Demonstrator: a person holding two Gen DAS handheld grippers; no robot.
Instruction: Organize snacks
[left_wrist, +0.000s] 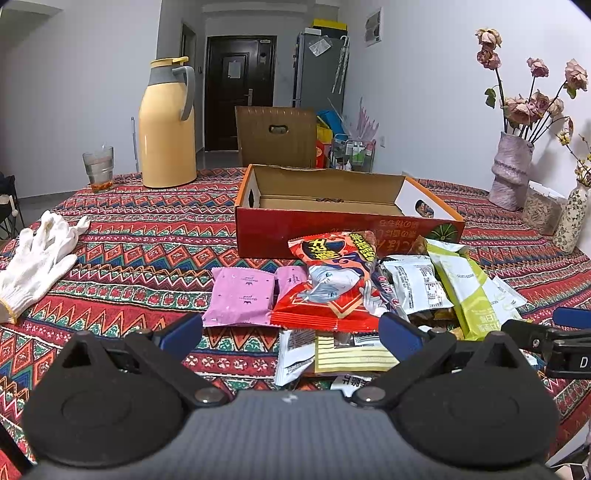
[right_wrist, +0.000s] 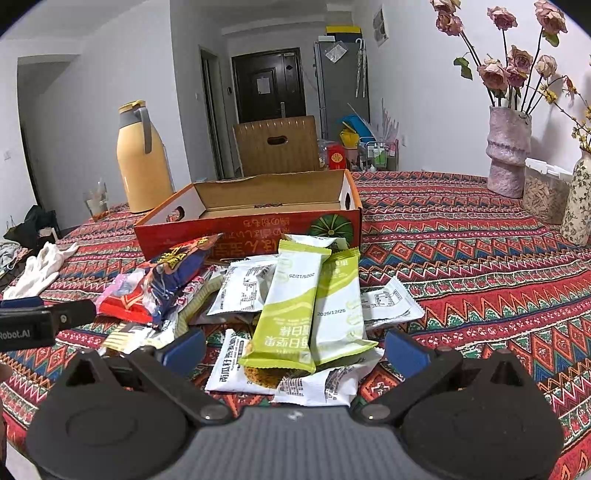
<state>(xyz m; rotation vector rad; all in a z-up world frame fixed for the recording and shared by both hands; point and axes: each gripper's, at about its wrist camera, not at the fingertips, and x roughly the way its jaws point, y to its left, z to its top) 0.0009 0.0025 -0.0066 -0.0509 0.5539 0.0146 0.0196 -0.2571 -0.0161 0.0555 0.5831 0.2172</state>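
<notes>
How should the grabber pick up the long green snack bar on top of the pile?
Grip the green snack bar across its narrow width near the sealed end closest to the right gripper, coming from above. It lies flat on top of other packets, lengthwise toward the camera, so its long edges are free and probably fit between the open fingers.
</notes>
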